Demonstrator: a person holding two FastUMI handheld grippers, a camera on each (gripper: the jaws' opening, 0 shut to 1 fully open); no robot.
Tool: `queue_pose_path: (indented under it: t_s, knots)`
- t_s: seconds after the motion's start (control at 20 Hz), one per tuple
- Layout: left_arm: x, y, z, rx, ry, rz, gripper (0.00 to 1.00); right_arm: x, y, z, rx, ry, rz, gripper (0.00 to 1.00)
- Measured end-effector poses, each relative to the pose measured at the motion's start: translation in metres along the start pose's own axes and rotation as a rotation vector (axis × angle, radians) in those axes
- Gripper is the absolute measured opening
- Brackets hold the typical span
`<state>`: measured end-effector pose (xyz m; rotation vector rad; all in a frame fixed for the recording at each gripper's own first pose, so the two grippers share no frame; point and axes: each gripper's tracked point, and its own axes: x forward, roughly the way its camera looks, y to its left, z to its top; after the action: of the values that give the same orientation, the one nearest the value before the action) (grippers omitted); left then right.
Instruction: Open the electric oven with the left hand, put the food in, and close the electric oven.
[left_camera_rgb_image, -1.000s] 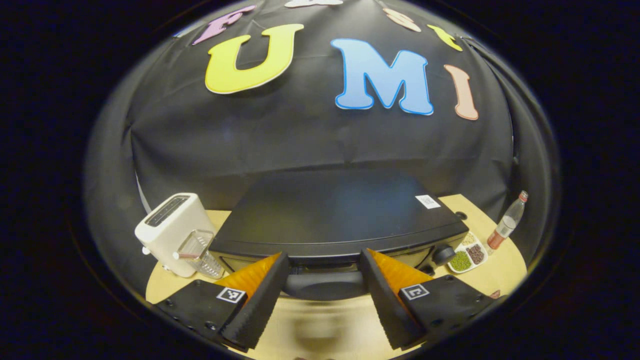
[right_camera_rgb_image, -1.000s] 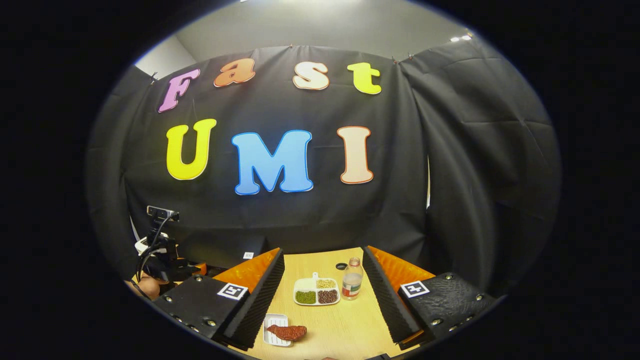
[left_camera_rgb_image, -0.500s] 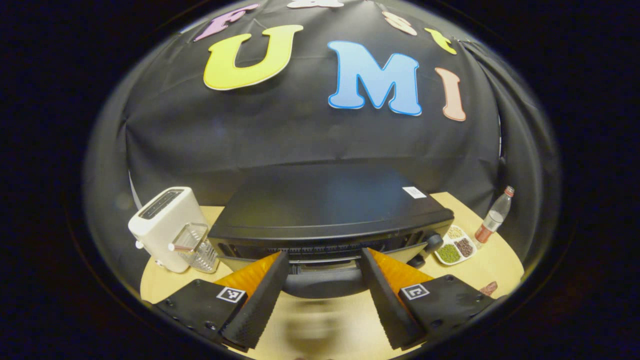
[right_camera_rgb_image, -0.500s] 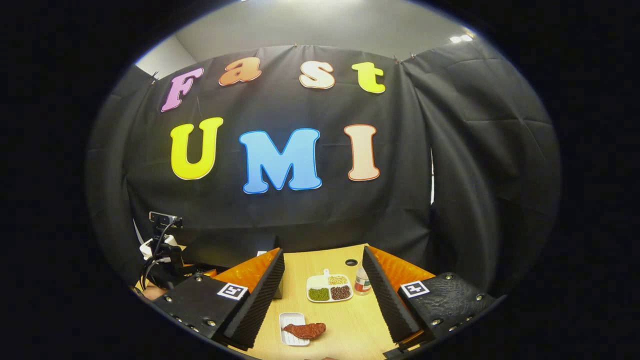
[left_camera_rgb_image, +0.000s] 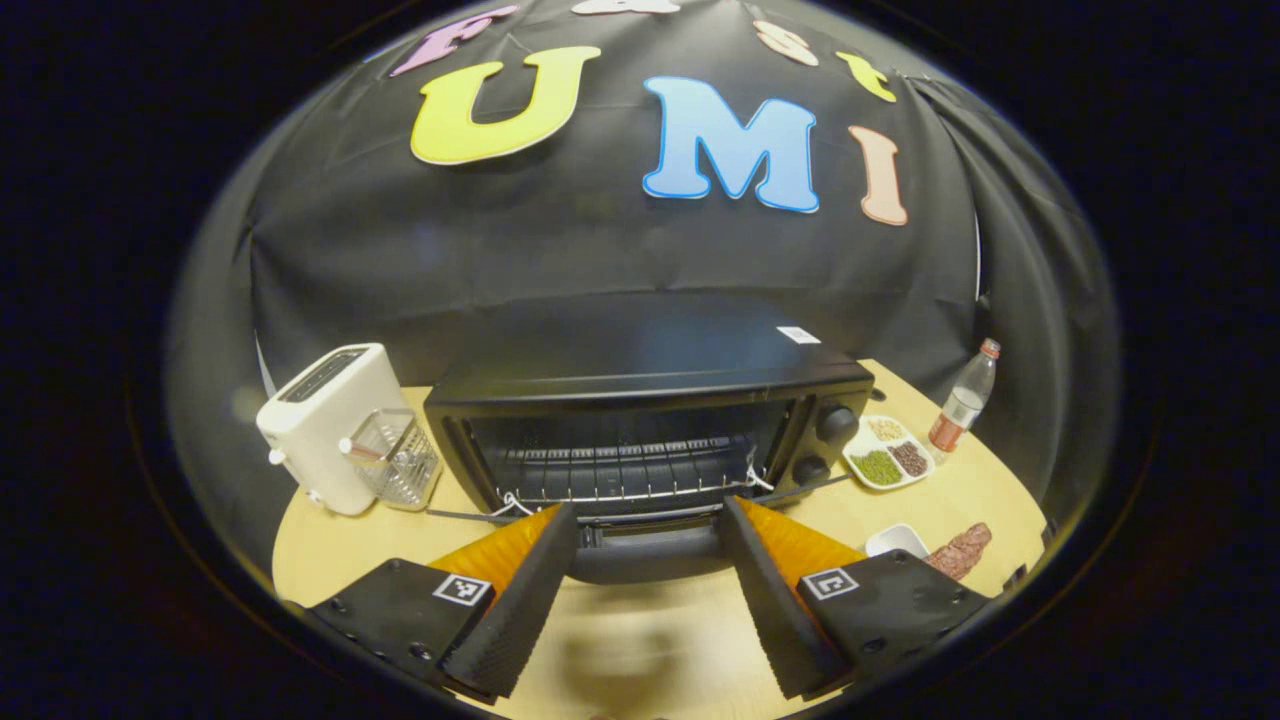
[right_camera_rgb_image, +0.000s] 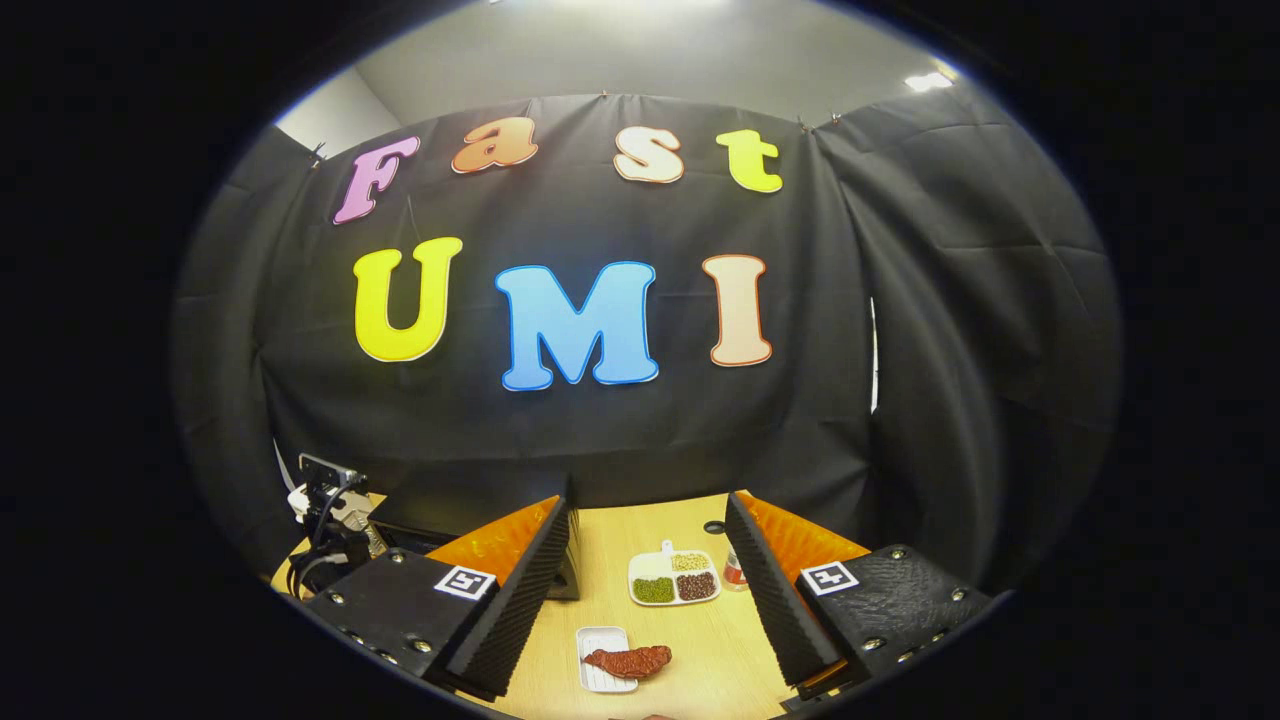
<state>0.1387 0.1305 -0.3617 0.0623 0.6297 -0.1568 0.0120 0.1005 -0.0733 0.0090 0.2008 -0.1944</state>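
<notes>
**Desk:** So where does the black electric oven (left_camera_rgb_image: 640, 400) stand, and how is its door?

**Photographer:** On the light wooden table (left_camera_rgb_image: 330, 540), against the booth's black cloth. The door hangs down and open, and the wire rack (left_camera_rgb_image: 620, 470) inside is bare. The door's dark handle (left_camera_rgb_image: 645, 555) lies across the gap of the left gripper (left_camera_rgb_image: 648, 515), whose jaws are spread wide. Whether the fingers press on the handle cannot be told.

**Desk:** And the food?

**Photographer:** The reddish-brown piece of meat (right_camera_rgb_image: 628, 660) lies across a small white ribbed tray (right_camera_rgb_image: 600, 645) on the table, to the right of the oven. The right gripper (right_camera_rgb_image: 650, 505) hangs above it, jaws wide, holding nothing.

**Desk:** Any writing worth quoting?

**Photographer:** A white sticker (left_camera_rgb_image: 798, 334) sits on the oven's top, too small to read. Each gripper carries square black-and-white markers (left_camera_rgb_image: 462, 589), not words.

**Desk:** What else is on the table?

**Photographer:** A white toaster (left_camera_rgb_image: 330, 420) and a clear ribbed container (left_camera_rgb_image: 395, 465) stand left of the oven. On the right are a white divided dish of green, brown and pale beans (left_camera_rgb_image: 885, 462) and a clear bottle with a red cap (left_camera_rgb_image: 960, 400).
</notes>
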Motion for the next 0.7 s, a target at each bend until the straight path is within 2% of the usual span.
queue_pose_path:
  t_s: [0.1,0.2,0.25,0.3,0.45,0.5,0.55,0.65,0.7]
  knots:
    - [-0.004,-0.001,-0.010,0.007,0.001,0.002,0.97,0.002,0.000,0.000,-0.004,-0.003,0.019,0.95]
    - [-0.007,-0.002,-0.021,0.030,0.012,0.010,1.00,0.005,-0.002,-0.002,-0.014,0.005,0.035,0.95]
    - [-0.006,-0.003,-0.025,0.047,0.012,0.014,0.97,0.006,-0.001,-0.001,-0.015,0.006,0.046,0.95]
    - [-0.007,-0.003,-0.027,0.066,0.010,0.018,1.00,0.009,-0.002,-0.002,-0.017,0.010,0.053,0.95]
    - [-0.010,-0.005,-0.040,0.071,0.020,0.023,1.00,0.015,-0.003,-0.005,-0.013,0.027,0.071,0.95]
    - [-0.011,-0.005,-0.043,0.077,0.022,0.024,0.93,0.017,-0.003,-0.007,-0.012,0.033,0.077,0.95]
    - [-0.012,-0.006,-0.049,0.091,0.024,0.024,1.00,0.017,-0.003,-0.009,-0.011,0.038,0.081,0.95]
    - [-0.014,-0.006,-0.059,0.119,0.039,0.027,0.97,0.019,-0.003,-0.013,-0.011,0.048,0.092,0.95]
    - [-0.015,-0.004,-0.060,0.122,0.037,0.029,1.00,0.020,-0.003,-0.016,-0.014,0.056,0.095,0.95]
